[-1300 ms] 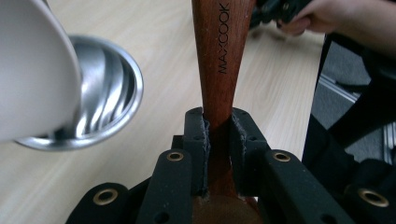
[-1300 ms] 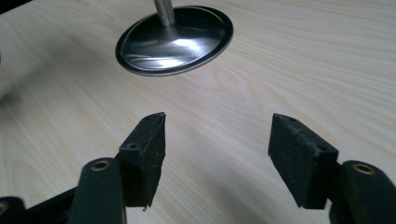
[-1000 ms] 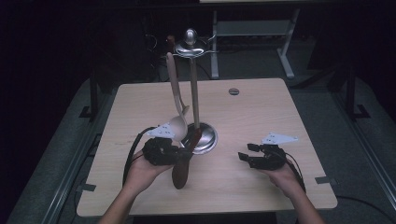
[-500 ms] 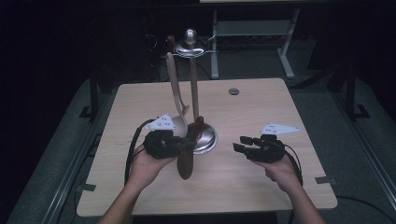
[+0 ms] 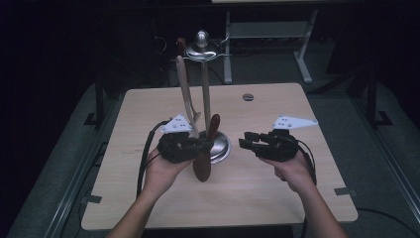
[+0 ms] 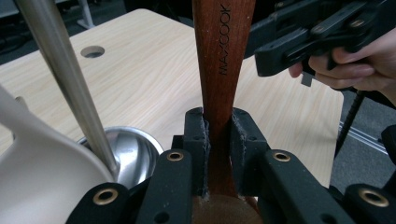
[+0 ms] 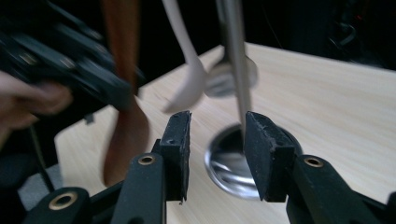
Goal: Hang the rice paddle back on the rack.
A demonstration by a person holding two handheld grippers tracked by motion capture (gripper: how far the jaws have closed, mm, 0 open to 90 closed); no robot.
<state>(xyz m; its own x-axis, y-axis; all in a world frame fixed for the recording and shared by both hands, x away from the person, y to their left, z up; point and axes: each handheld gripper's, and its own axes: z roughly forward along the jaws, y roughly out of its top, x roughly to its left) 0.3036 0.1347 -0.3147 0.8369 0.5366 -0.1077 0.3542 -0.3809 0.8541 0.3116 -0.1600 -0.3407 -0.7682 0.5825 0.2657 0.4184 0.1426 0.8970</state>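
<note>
High view: left hand-held gripper [image 5: 198,147] clamps the wooden spoon [image 5: 205,153] mid-table; right hand-held gripper [image 5: 247,141], closing, grips nothing.

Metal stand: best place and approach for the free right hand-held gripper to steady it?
Probably the bare lower pole of the metal stand, just above its round base, coming level from the right. The right hand-held gripper is open there; the white utensil and the brown wooden spoon crowd the left.

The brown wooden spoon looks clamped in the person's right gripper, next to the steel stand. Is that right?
Not quite: the left gripper clamps the brown wooden spoon, as the left gripper view shows. The right gripper holds nothing. The steel stand is indeed beside the spoon.
</note>
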